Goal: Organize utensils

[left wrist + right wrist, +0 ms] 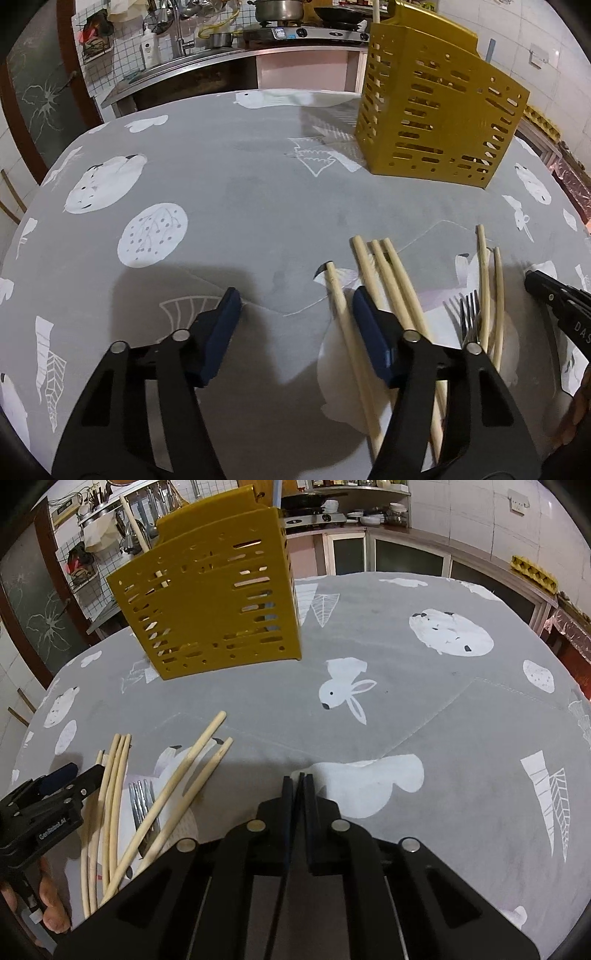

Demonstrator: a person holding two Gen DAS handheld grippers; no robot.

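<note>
— What do you see from my left side?

— My left gripper (295, 306) is released; its blue pads stand apart over the grey tablecloth (229, 206), with one chopstick (341, 306) lying between them. I cannot tell if the right pad touches it. The other chopsticks (391, 280) pass under that finger, so their lower ends are hidden.

— And the fork?

— The fork (470, 314) lies just beside them, but I see only its prongs; the handle is covered by my gripper. Two thinner sticks (487, 295) lie right next to it.

— The right side?

— My right gripper (299, 781) is clenched, pads together, and nothing is between them. It hangs over a white print on the cloth, well apart from the utensils at its left.

— Where is the holder?

— The yellow holder (210, 605) stands upright far on the table, apart from the pile. One stick (138, 526) leans out of it; what else is inside, I cannot make out through the slots.
</note>
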